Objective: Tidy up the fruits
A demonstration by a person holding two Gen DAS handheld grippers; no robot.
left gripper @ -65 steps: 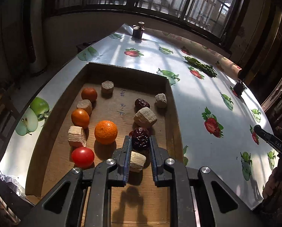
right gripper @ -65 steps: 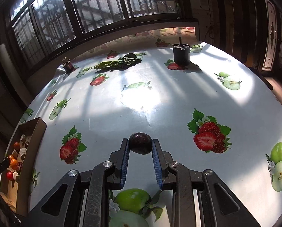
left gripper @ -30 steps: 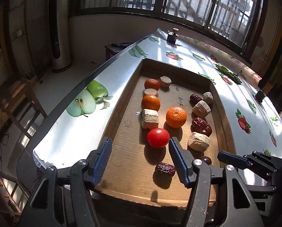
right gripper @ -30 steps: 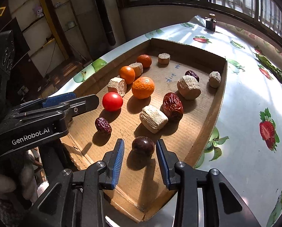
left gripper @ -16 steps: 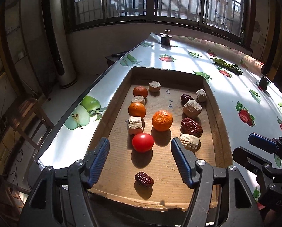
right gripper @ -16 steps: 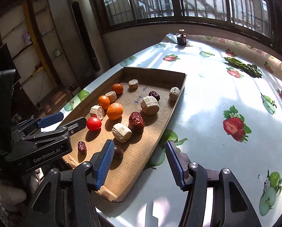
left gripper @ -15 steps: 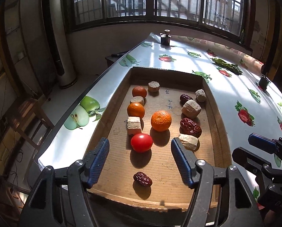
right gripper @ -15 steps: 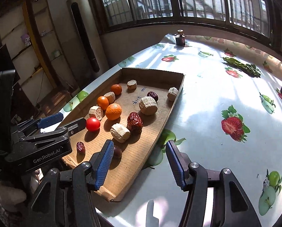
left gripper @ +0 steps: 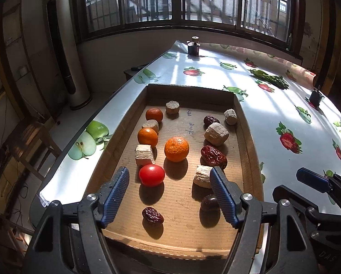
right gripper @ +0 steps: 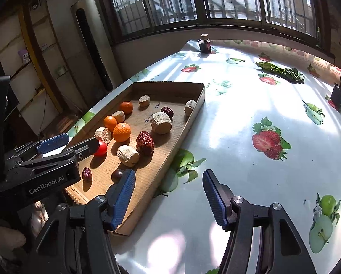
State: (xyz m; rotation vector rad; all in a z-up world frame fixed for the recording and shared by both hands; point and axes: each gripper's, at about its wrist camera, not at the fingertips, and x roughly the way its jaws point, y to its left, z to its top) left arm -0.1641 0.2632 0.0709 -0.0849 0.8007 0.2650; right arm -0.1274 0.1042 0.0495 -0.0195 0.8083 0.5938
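Note:
A shallow cardboard tray (left gripper: 247, 137) lies on the table and also shows in the right wrist view (right gripper: 188, 123). In it are a red tomato (left gripper: 151, 175), a large orange (left gripper: 176, 148), two smaller oranges, red dates (left gripper: 213, 154), a small date (left gripper: 152, 215), a dark round fruit (left gripper: 209, 203) and several beige chunks (left gripper: 216, 133). My left gripper (left gripper: 170, 196) is open and empty, held above the tray's near end. My right gripper (right gripper: 168, 196) is open and empty, above the table just right of the tray's near corner.
The table wears a glossy white cloth printed with strawberries (right gripper: 269, 141) and apples. A green leafy bunch (right gripper: 282, 72) lies at the far side. A small dark jar (right gripper: 204, 44) stands at the far corner and a dark cup (right gripper: 337, 94) at the right edge.
Both grippers have drawn back and up from the tray. The dark round fruit that the right gripper carried over now lies in the tray's near end. Both stay open.

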